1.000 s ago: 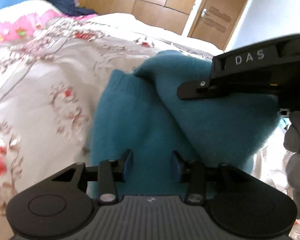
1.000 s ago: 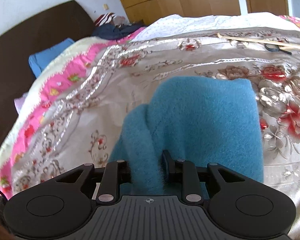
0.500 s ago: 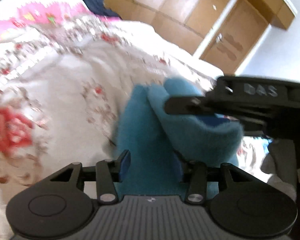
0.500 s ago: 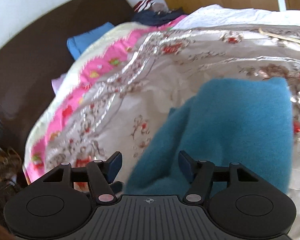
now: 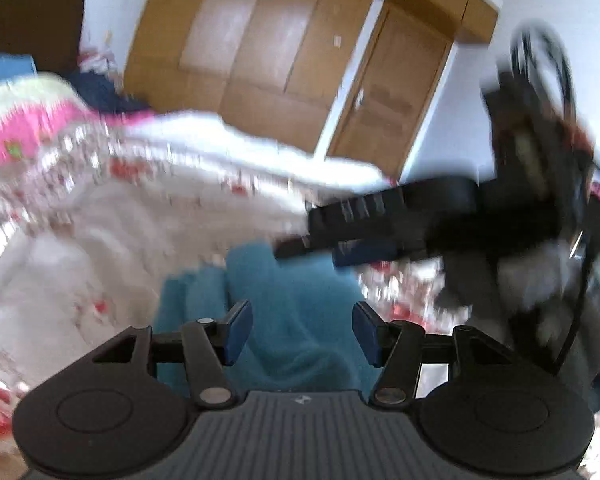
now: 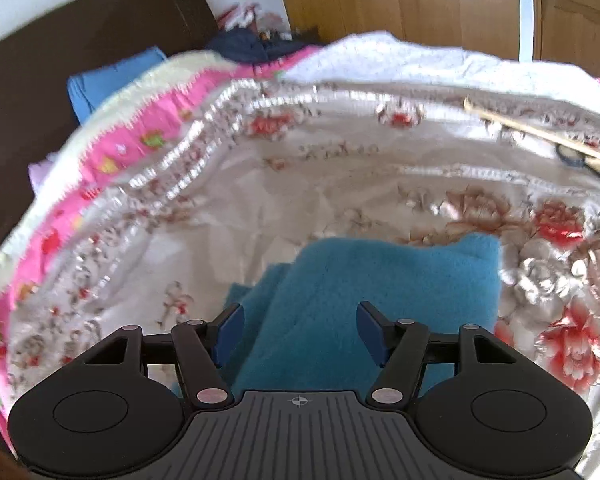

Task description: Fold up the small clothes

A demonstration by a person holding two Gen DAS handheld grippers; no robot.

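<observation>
A small teal knitted garment (image 6: 384, 280) lies folded on the flowered bedspread (image 6: 320, 168). My right gripper (image 6: 300, 330) hangs above its near edge, jaws apart, pads clear of the cloth. In the blurred left wrist view the same teal garment (image 5: 296, 308) lies below my left gripper (image 5: 302, 334), whose jaws are opening with nothing pressed between them. The right gripper (image 5: 340, 248) also shows there, a black shape above the garment's far right side.
A thin wooden stick (image 6: 540, 136) and a small dark object lie at the bedspread's far right. Pink patterned bedding (image 6: 148, 136), a blue pillow (image 6: 108, 84) and dark clothes (image 6: 252, 46) sit at the far left by the dark headboard. Wooden wardrobe doors (image 5: 260, 52) stand behind.
Both grippers let go of the teal garment and rose away from it. The right jaws went from pinching a fold to wide apart; the left jaws widened. The garment now lies flat.
</observation>
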